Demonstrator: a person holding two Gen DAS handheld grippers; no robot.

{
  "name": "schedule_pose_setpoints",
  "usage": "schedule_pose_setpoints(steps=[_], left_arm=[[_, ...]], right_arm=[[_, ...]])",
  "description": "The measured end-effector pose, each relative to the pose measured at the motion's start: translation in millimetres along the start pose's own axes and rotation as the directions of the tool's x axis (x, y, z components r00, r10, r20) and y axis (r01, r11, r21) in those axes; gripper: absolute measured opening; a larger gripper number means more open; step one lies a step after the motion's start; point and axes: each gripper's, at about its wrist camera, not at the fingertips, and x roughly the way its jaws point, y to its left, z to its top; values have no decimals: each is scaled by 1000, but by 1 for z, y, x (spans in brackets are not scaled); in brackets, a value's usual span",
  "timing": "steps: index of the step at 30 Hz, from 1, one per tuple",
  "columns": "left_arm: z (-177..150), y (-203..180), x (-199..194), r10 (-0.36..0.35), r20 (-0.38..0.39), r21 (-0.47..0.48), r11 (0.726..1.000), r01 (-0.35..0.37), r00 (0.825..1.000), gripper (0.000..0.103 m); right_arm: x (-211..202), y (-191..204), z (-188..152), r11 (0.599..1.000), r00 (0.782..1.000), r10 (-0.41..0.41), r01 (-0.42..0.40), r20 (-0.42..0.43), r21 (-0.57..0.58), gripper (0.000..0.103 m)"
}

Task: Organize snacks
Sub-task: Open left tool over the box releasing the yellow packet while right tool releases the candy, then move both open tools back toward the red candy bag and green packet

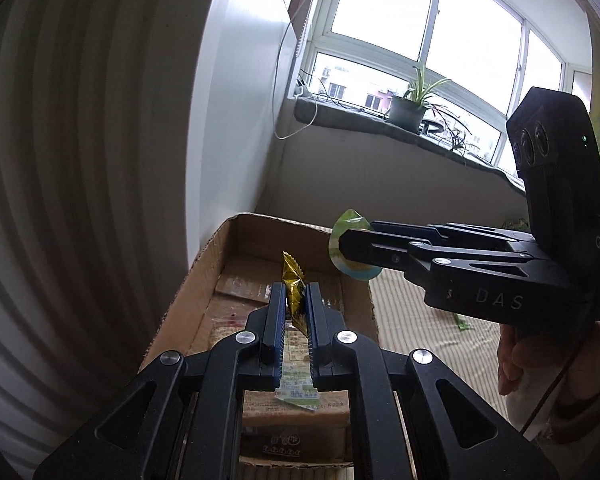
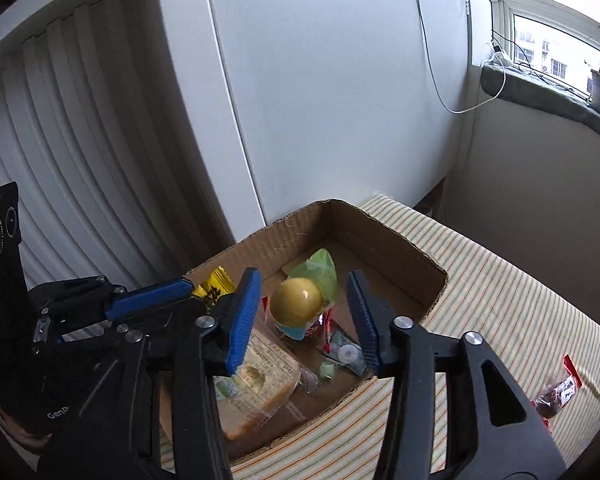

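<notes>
An open cardboard box (image 2: pixel 404 240) on a striped surface holds several snacks: a bread pack (image 2: pixel 260 380), a green packet (image 2: pixel 320 268) and small packets. My left gripper (image 1: pixel 294 296) is shut on a gold sachet (image 1: pixel 294 280) over the box; the sachet also shows in the right wrist view (image 2: pixel 216 282). My right gripper (image 2: pixel 304 316) is open above the box. A gold-lidded jelly cup (image 2: pixel 296 304) lies or falls between its fingers, not gripped. In the left wrist view the cup (image 1: pixel 350 240) is at the right gripper's fingertips (image 1: pixel 352 248).
A red-ended snack packet (image 2: pixel 560 392) lies on the striped cloth (image 2: pixel 500 300) right of the box. A green scrap (image 1: pixel 462 323) lies on the cloth. A white wall and a ribbed panel stand behind the box. A window sill carries a potted plant (image 1: pixel 410 106).
</notes>
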Motion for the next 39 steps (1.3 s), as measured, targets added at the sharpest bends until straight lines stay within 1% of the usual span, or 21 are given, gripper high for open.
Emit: schedule_pose_setpoints(steps=[1, 2, 4, 5, 6, 8, 9, 11, 12, 15, 17, 18, 19, 24, 26, 30, 33, 35, 39], left_arm=[[0, 2, 5, 12, -6, -3, 1000, -12, 1000, 11], [-1, 4, 9, 31, -8, -10, 999, -31, 999, 16], [-4, 10, 14, 68, -16, -28, 997, -69, 998, 21], [-8, 13, 14, 78, -19, -41, 996, -79, 997, 26], [-10, 17, 13, 85, -20, -58, 995, -86, 996, 38], [-13, 21, 10, 100, -8, -82, 992, -100, 995, 53], [-12, 22, 10, 104, -2, -85, 991, -103, 995, 54], [-11, 20, 8, 110, 3, -85, 990, -109, 994, 55], [-10, 19, 7, 108, 5, -86, 991, -107, 994, 57], [-7, 16, -1, 108, 20, -84, 991, -106, 994, 63], [-7, 12, -10, 108, 36, -79, 991, -105, 994, 66], [-6, 11, -13, 110, 41, -75, 991, -107, 993, 68], [-6, 9, -16, 113, 45, -71, 991, -110, 993, 69], [-5, -4, -26, 120, 48, -49, 992, -118, 992, 70], [-3, -13, -27, 119, 50, -32, 993, -118, 992, 70], [0, -36, -26, 103, 51, 11, 995, -104, 993, 76], [0, -60, -18, 81, 37, 49, 995, -83, 996, 76], [0, -77, -10, 61, 20, 78, 995, -63, 998, 76], [-3, -116, 11, 3, -24, 148, 989, 1, 1000, 76]], right_arm=[[2, -3, -4, 1000, 1000, -12, 12, 4, 11, 57], [4, -6, -10, 1000, 1000, -15, 15, 1, 20, 57], [4, -10, -23, 999, 1000, -31, 31, -4, 36, 57], [4, -11, -29, 998, 999, -44, 44, -11, 38, 57], [4, -12, -34, 998, 998, -57, 57, -17, 36, 57], [-1, -11, -41, 997, 997, -74, 74, -8, 32, 57], [-5, -10, -43, 996, 997, -81, 81, 3, 30, 57], [-13, -7, -43, 995, 995, -101, 101, 26, 18, 67], [-16, -3, -42, 994, 993, -111, 111, 35, 6, 74], [-26, 6, -41, 992, 990, -126, 127, 61, -18, 76], [-31, 9, -42, 993, 991, -114, 115, 71, -11, 80], [-35, 11, -44, 993, 990, -114, 115, 78, -7, 83], [-37, 12, -45, 994, 990, -112, 112, 81, -4, 84], [-50, 5, -51, 993, 989, -117, 116, 90, 10, 85], [-57, -3, -55, 992, 987, -125, 123, 96, 27, 85], [-73, -28, -67, 986, 982, -158, 151, 105, 72, 85], [-90, -54, -82, 977, 976, -190, 177, 109, 122, 85], [-102, -75, -94, 967, 971, -213, 194, 107, 165, 85], [-125, -116, -126, 937, 958, -275, 248, 83, 246, 85]])
